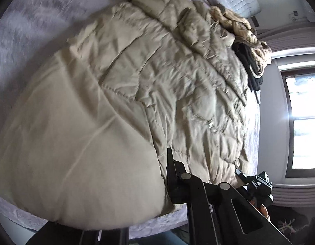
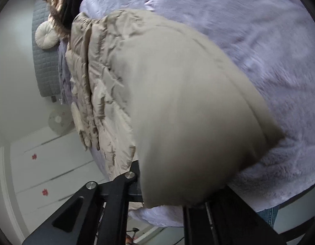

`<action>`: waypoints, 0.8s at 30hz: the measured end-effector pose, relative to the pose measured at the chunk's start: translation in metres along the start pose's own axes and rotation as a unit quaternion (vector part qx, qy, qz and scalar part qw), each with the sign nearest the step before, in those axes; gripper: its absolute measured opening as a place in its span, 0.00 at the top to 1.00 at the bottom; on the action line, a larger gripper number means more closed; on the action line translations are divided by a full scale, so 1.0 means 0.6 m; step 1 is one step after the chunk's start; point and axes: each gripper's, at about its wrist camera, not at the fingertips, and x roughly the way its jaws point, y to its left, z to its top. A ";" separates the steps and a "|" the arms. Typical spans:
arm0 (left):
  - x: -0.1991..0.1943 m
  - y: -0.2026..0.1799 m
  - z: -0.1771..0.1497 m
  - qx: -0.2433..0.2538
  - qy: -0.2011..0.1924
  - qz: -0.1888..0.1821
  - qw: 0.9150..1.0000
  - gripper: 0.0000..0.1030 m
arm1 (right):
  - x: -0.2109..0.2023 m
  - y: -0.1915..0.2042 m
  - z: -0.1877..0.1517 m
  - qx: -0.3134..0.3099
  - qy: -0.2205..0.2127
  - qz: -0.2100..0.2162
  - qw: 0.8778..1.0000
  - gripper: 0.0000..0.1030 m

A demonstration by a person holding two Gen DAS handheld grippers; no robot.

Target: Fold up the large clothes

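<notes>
A large beige quilted puffer coat [image 1: 167, 77] lies spread on a lilac fleece bed cover [image 1: 35, 24]. Its smooth lining side [image 1: 75, 143] is lifted and fills the near part of the left wrist view. My left gripper [image 1: 167, 183] is shut on the coat's hem; one black finger [image 1: 171, 171] shows, the other is hidden behind the cloth. In the right wrist view the same coat [image 2: 188, 112] drapes over my right gripper [image 2: 165, 196], which is shut on the hem, with one finger [image 2: 135, 169] partly visible at the cloth's edge.
A fur-trimmed hood and dark clothes [image 1: 251, 47] are piled at the coat's far end. A round white cushion [image 2: 46, 36] leans on a grey quilted headboard [image 2: 43, 67]. A window [image 1: 304, 122] is to the right of the bed, white cabinets [image 2: 51, 167] to the left.
</notes>
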 end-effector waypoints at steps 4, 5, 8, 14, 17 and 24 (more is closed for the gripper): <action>-0.041 -0.035 0.035 0.004 -0.026 -0.010 1.000 0.87 | -0.016 0.052 0.026 -0.032 0.012 0.027 0.999 0.91; -0.053 -0.047 0.047 0.007 -0.035 -0.012 0.999 0.87 | -0.020 0.071 0.037 -0.043 0.014 0.033 0.998 0.91; -0.084 -0.087 0.090 0.020 -0.065 -0.015 0.998 0.87 | -0.027 0.139 0.073 -0.081 0.021 0.050 0.995 0.91; -0.132 -0.168 0.183 0.030 -0.135 -0.018 0.990 0.87 | -0.026 0.296 0.152 -0.165 0.031 0.086 0.982 0.91; -0.144 -0.200 0.229 0.042 -0.158 -0.012 0.986 0.87 | -0.014 0.367 0.194 -0.204 0.033 0.091 0.974 0.91; -0.100 -0.209 0.342 0.064 -0.143 0.026 0.987 0.87 | 0.067 0.478 0.275 -0.243 0.032 0.055 0.968 0.91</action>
